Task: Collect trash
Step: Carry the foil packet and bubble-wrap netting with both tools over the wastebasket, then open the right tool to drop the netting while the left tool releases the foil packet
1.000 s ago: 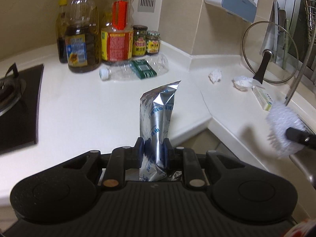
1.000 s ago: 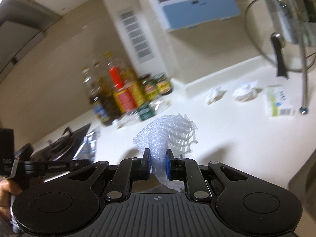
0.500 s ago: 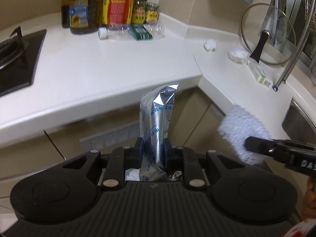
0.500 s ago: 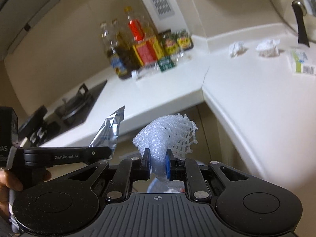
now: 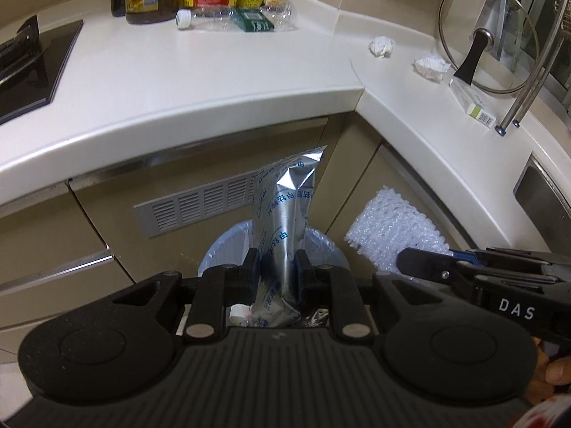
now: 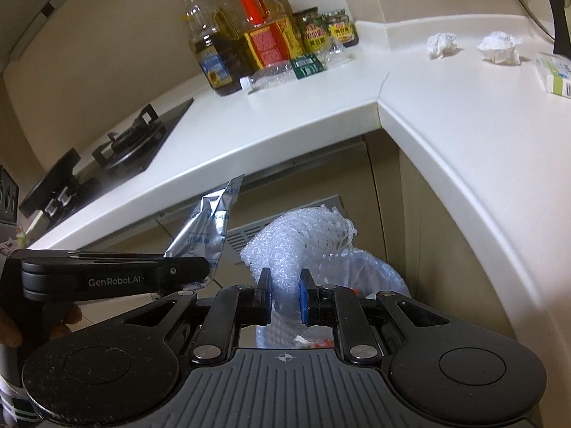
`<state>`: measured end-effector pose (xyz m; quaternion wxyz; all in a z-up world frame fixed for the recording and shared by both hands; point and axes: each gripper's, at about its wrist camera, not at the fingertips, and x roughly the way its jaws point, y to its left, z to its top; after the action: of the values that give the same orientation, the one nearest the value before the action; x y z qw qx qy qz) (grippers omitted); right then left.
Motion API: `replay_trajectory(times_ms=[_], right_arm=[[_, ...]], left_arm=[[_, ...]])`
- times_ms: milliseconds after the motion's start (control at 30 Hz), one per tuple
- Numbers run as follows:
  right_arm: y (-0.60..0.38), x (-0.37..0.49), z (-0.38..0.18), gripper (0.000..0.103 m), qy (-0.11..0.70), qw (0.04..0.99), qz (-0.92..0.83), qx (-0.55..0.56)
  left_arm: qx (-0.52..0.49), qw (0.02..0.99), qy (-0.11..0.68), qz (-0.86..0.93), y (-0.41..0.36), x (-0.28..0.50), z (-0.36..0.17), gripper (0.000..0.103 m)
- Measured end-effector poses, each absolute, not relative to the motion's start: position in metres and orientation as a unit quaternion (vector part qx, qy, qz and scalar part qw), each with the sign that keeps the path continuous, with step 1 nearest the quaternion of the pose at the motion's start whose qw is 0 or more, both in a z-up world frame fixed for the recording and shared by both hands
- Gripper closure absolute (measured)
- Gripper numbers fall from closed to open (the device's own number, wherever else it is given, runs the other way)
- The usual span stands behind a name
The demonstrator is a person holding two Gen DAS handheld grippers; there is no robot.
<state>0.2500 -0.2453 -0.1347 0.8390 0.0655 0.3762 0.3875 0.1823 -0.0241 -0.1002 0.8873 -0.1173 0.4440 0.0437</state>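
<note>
below the white counter, in the corner where its two runs meet, a bin lined with a pale blue bag stands on the floor against the beige cabinet fronts. the left gripper hangs over it, pointing down, its jaws pinching a silver foil pouch printed with blue characters; the pouch stands up from the jaws and its lower end hangs toward the bin's mouth. the right gripper is just beside it, also over the bin, with its jaws pressed onto a white foam net sleeve that bulges above the fingertips. through the right wrist view some scraps already lie inside the bag.

up on the counter more rubbish waits: a crushed clear plastic bottle with a green label lies on its side in front of the oil bottles and jars, two crumpled paper balls sit apart from each other near the back wall, and a small green and white box lies beside a glass pot lid propped upright. a black hob sits at the counter's far left.
</note>
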Motion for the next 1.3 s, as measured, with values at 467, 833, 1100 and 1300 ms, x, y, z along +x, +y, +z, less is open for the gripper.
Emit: replay_trajectory(times_ms=[467, 833, 1100, 1300], right_arm=[[-0.220, 0.267, -0.196, 0.088, 0.416, 0.841, 0.344, 0.037], [-0.207, 0.293, -0.251, 0.088, 0.458, 0.832, 0.311, 0.040], [-0.195, 0.304, -0.279, 0.088, 0.470, 0.829, 0.301, 0.027], [-0.189, 0.314, -0.293, 0.088, 0.470, 0.831, 0.296, 0.027]], left_arm=[[-0.144, 0.860, 0.487, 0.042, -0.006, 0.200, -0.165, 0.085], [-0.160, 0.841, 0.515, 0.032, -0.002, 0.225, -0.217, 0.085], [-0.165, 0.832, 0.529, 0.027, -0.001, 0.241, -0.245, 0.085], [-0.161, 0.827, 0.538, 0.028, -0.001, 0.249, -0.257, 0.085]])
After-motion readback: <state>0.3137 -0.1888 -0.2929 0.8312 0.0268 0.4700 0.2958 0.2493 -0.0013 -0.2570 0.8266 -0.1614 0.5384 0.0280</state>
